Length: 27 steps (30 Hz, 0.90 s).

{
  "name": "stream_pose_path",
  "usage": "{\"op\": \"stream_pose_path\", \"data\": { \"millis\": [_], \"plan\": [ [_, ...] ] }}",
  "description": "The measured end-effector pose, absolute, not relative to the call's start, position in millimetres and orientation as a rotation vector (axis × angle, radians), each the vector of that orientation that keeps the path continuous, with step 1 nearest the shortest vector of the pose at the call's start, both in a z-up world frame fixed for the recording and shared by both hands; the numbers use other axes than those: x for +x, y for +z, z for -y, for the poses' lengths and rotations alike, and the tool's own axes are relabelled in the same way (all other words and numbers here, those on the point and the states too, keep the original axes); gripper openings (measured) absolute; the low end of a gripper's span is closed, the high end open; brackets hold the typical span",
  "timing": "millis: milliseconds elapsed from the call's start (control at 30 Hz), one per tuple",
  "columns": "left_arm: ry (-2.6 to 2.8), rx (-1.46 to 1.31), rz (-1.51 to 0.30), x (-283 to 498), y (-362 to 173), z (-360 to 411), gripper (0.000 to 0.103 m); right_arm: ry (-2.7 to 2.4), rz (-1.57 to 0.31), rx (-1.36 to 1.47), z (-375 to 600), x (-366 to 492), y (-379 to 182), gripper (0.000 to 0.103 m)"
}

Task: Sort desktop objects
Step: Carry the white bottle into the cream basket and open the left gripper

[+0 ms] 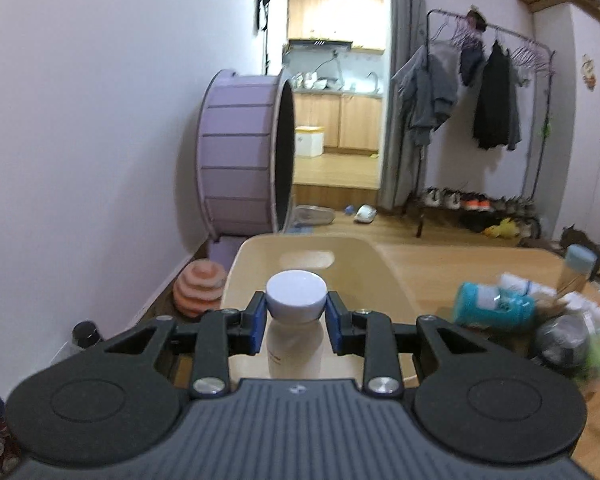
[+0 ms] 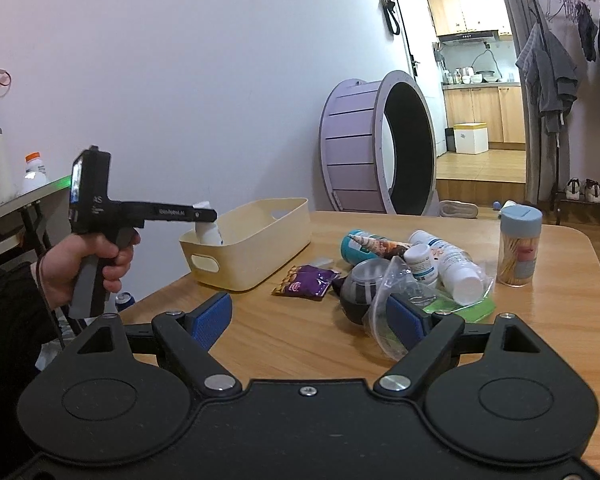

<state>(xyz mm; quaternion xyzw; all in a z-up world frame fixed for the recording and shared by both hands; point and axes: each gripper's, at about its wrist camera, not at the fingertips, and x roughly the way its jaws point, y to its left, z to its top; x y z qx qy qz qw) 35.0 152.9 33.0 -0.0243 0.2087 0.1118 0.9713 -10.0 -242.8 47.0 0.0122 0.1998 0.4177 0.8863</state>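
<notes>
Left tool (image 1: 296, 322) holds a white-capped bottle (image 1: 296, 300) upright over the cream bin (image 2: 260, 240)

Jaws clamp just under the cap, bottle's long axis vertical, bin directly beneath; right tool (image 2: 308, 320) gapes wide, holding nothing, nearer the clutter (image 2: 416, 272) on the wooden table (image 2: 300, 344); a lilac wheel (image 2: 376, 144) stands by the wall.

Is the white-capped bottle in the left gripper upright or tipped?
Upright. The bottle sits cap-up, cap between the left gripper's blue fingers, over the cream bin. The right wrist view shows it low inside the bin.
</notes>
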Motion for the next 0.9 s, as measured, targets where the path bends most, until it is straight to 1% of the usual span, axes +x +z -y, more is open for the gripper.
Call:
{"op": "stream_pose_path", "data": {
  "millis": [133,333,567,633,733,900],
  "plan": [
    [0.245,-0.027,-0.462,34.8,26.2,-155.8,0.031,0.876,-0.420,0.016,237.6,-11.6,46.8,0.083],
    [0.256,0.002,-0.467,25.6,28.1,-153.5,0.040,0.875,-0.423,0.015,235.2,-10.1,46.7,0.083],
    [0.157,-0.053,-0.388,-3.2,44.0,-139.9,0.050,0.817,-0.416,0.009,241.6,-2.7,48.5,0.084],
    [0.089,-0.083,-0.373,-9.5,46.2,-131.0,0.054,0.787,-0.420,0.002,244.3,2.0,48.1,0.084],
    [-0.020,-0.129,-0.379,-12.0,43.3,-113.1,0.056,0.725,-0.428,-0.008,249.4,12.3,45.2,0.084],
    [-0.151,-0.129,-0.421,-10.4,31.4,-80.8,0.057,0.679,-0.468,-0.029,246.0,29.9,35.9,0.084]
  ]
}}
